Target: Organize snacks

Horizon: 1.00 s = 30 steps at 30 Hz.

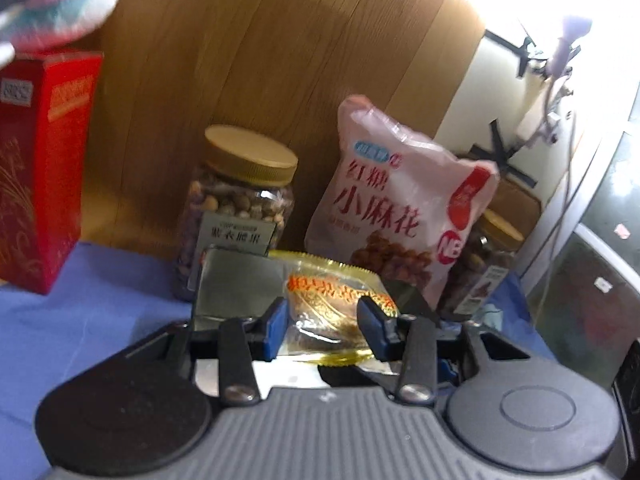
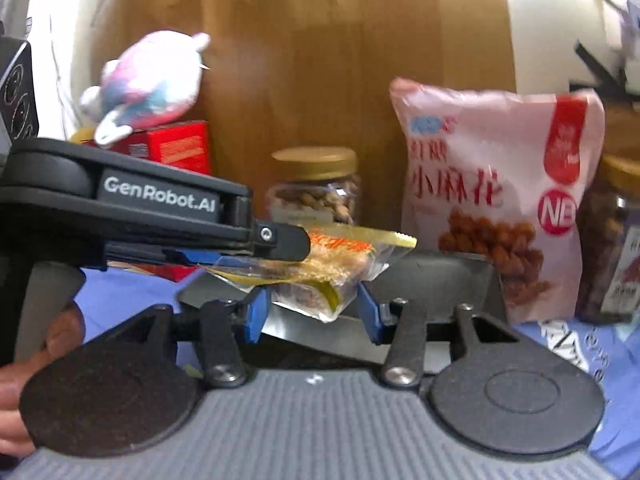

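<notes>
My left gripper (image 1: 324, 326) is shut on a small clear-and-gold snack packet (image 1: 336, 300) with orange print, its blue pads pressing both sides. In the right wrist view that left gripper (image 2: 296, 250) reaches in from the left, carrying this packet (image 2: 344, 246). Just beneath it, my right gripper (image 2: 312, 312) is shut on a second clear packet (image 2: 308, 296) with brown filling. Both packets hang over a silvery metal box (image 1: 236, 284), whose wall (image 2: 440, 276) shows behind the right gripper.
Against the wooden wall stand a gold-lidded nut jar (image 1: 240, 208), a pink snack bag (image 1: 400, 216) and a second jar (image 1: 488, 264). A red box (image 1: 44, 168) with a plush toy (image 2: 152, 80) on top stands at the left. A blue cloth (image 1: 80, 320) covers the table.
</notes>
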Available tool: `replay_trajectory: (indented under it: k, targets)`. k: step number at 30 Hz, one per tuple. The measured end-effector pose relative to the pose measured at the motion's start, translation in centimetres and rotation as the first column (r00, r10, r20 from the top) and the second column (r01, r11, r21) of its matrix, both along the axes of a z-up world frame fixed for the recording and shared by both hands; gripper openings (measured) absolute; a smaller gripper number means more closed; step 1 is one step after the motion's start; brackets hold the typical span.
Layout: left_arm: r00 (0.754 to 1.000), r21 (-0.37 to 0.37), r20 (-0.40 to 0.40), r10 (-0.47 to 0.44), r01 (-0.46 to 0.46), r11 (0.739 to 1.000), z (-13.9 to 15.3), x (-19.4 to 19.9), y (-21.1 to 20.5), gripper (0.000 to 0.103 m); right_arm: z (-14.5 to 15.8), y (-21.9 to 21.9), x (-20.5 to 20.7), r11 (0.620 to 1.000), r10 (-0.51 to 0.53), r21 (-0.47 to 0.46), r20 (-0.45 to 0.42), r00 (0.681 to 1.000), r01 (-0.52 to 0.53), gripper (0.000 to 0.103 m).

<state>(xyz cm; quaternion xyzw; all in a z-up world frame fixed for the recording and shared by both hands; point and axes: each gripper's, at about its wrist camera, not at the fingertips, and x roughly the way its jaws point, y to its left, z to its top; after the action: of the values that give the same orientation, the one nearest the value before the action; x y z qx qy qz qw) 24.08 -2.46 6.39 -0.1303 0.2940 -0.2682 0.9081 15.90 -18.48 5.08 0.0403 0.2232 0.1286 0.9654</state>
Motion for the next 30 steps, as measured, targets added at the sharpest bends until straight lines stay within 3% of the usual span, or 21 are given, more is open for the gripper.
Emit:
replay_trajectory:
  k: [5,7,11,14,18,22,24,26,30]
  targets:
    - [0.999,0.046,-0.002,0.036,-0.035,0.998,-1.2,0.7,-1.0,0.038,-0.6,0.0,0.2,1.0,-0.015,0.005,-0.003,1.0,0.015,0.061]
    - [0.999,0.021,0.009,0.04,-0.04,0.999,-0.9,0.1,-0.5,0.039,-0.2,-0.2,-0.3,1.0,-0.024,-0.002,0.008,1.0,0.024,0.062]
    - [0.988,-0.074,0.132,0.078,-0.069,0.995,0.2,-4.5,3.1,0.043,1.1,-1.0,-2.7,1.0,-0.006,0.021,0.039,0.999,0.005,0.062]
    - [0.972,-0.043,0.193,0.133,-0.127,0.991,-1.2,-9.1,6.0,0.044,1.3,-1.4,-5.7,0.998,0.048,0.043,0.035,0.998,-0.049,0.061]
    - [0.969,0.046,0.164,0.182,-0.192,0.98,-4.8,-13.5,8.7,0.044,0.7,0.0,-8.5,0.987,0.15,0.065,-0.035,0.988,-0.148,0.061]
    - [0.959,0.041,0.12,0.257,-0.263,0.964,-6.2,-15.9,11.4,0.044,-0.2,4.1,-8.1,0.975,0.222,0.001,-0.125,0.967,-0.223,0.061]
    - [0.947,0.074,0.133,0.293,-0.305,0.949,-6.5,-16.8,12.6,0.044,-0.9,5.7,-6.6,0.98,0.191,-0.013,-0.186,0.964,-0.197,0.062]
    - [0.938,0.125,0.148,0.315,-0.334,0.934,-6.8,-17.5,13.2,0.046,-1.4,6.8,-5.4,0.984,0.163,-0.029,-0.219,0.962,-0.173,0.07]
    - [0.929,0.12,0.164,0.332,-0.353,0.928,-6.9,-18.2,14.3,0.05,-2.2,9.3,-4.0,0.979,0.143,-0.102,-0.268,0.953,-0.176,0.075]
